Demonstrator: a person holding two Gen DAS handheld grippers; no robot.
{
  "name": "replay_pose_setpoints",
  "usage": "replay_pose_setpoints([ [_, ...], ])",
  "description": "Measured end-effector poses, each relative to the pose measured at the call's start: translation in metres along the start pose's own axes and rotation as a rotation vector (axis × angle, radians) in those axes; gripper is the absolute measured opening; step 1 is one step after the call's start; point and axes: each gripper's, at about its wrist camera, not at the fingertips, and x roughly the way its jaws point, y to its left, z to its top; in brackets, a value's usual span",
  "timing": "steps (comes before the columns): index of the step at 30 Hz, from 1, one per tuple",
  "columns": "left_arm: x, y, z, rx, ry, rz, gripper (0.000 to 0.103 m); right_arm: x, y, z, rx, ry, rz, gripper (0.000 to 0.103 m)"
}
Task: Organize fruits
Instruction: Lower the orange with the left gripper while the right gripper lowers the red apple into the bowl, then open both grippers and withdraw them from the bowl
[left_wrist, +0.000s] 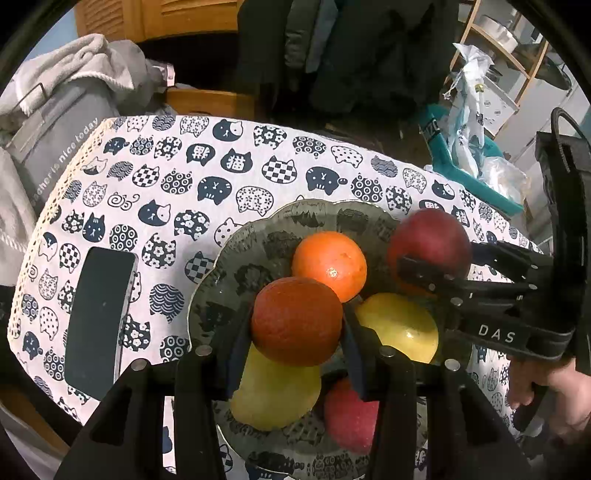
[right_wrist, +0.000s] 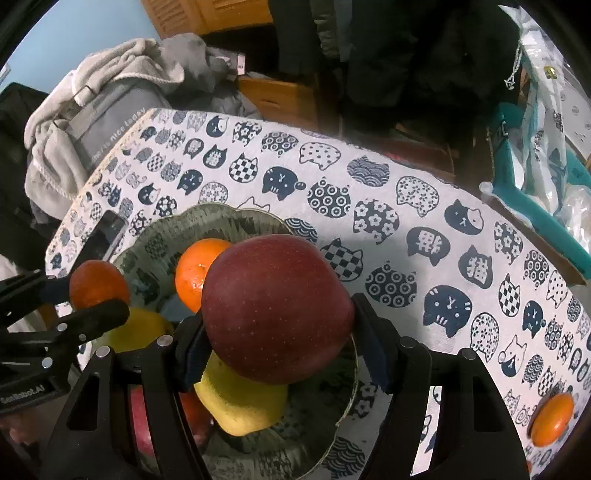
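A grey patterned bowl (left_wrist: 258, 236) (right_wrist: 221, 218) sits on the cat-print tablecloth (left_wrist: 177, 173) (right_wrist: 406, 206). My left gripper (left_wrist: 295, 325) is shut on a dark orange (left_wrist: 295, 321) (right_wrist: 98, 282), held over the bowl. A large red apple (right_wrist: 277, 310) (left_wrist: 428, 240) is clamped in my right gripper (right_wrist: 277, 332) (left_wrist: 436, 264), above the bowl's right side. In the bowl lie a bright orange (left_wrist: 330, 264) (right_wrist: 197, 269), two yellow fruits (left_wrist: 273, 395) (left_wrist: 400, 328), and a red fruit (left_wrist: 351, 413) partly hidden by my fingers.
A dark phone (left_wrist: 98, 321) (right_wrist: 107, 236) lies on the cloth left of the bowl. One loose orange (right_wrist: 552, 419) rests near the table's right front. Grey bags and towels (left_wrist: 66, 92) stand at the left, a teal bin with plastic bags (left_wrist: 476, 158) at the right.
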Motion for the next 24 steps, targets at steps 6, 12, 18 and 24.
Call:
replay_pose_setpoints([
  [6,0.005,0.001,-0.001,0.007,0.011,0.004,0.047,0.003,0.001,0.001,-0.013,0.004,-0.011,0.071],
  [12,0.007,0.002,-0.002,0.004,0.014,0.008,0.047,0.001,0.000,0.003,0.010,0.001,0.018,0.071],
  [18,0.005,-0.005,-0.002,0.028,0.009,0.012,0.054,-0.005,0.000,0.000,0.013,0.001,0.014,0.071],
  [24,0.001,-0.011,-0.003,0.049,0.007,0.020,0.059,-0.023,-0.001,-0.001,0.019,-0.028,0.013,0.071],
])
